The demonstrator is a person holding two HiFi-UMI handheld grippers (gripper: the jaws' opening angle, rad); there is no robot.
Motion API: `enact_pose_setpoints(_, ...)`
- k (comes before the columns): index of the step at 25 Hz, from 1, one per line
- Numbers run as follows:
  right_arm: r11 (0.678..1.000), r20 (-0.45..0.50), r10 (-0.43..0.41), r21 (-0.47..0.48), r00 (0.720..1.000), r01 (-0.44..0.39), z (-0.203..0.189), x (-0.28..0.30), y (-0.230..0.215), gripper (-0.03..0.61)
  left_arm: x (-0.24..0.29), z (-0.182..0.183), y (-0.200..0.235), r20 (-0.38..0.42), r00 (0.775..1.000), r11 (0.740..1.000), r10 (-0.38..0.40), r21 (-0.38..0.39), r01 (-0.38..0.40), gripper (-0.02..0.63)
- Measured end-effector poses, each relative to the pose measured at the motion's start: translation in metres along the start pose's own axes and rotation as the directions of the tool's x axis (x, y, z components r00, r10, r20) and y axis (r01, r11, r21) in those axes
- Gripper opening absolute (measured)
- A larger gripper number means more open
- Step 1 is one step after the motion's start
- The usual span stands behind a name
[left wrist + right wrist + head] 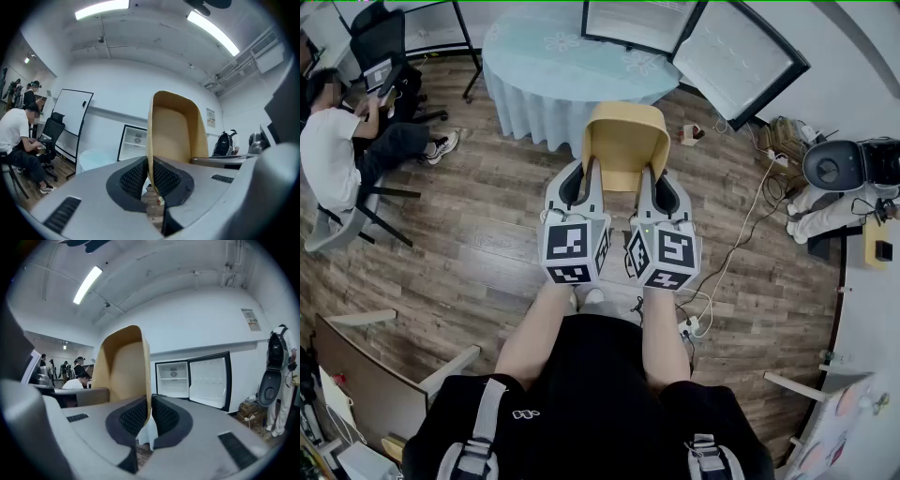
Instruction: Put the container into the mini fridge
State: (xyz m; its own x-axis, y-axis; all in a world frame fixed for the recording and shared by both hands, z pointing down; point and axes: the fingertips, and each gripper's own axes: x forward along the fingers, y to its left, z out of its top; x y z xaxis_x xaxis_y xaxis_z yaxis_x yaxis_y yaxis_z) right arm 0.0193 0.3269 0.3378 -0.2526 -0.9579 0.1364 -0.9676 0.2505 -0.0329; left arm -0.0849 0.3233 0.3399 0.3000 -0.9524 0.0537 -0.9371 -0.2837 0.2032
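The left hand-held gripper point(581, 184) and right hand-held gripper point(662, 187) each clamp a wall of the tan container point(626, 141). The right gripper view shows the mini fridge point(192, 380) open; the left gripper view shows a seated person point(16, 136).

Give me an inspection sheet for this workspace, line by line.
Surface: wood floor; round table under a pale cloth.
Job's things: tan container held in the air; mini fridge beyond it, door open.
Clutter: boxes by the wall.
Grippers: left gripper shut on the container's left wall; right gripper shut on its right wall.
Cables: white cable runs across the floor towards a power strip.
Surroundings: seated person at left; office chair.
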Motion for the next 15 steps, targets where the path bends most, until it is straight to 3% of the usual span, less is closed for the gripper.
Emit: enact_pose_setpoints(15, 0.999, 0.030, 0.047, 0.005, 0.998, -0.047, 0.004, -0.012, -0.022, 0.025, -0.001, 0.002, -0.026, 0.020, 0.999, 0.999, 0.031, 0.031, -0.032, 0.020)
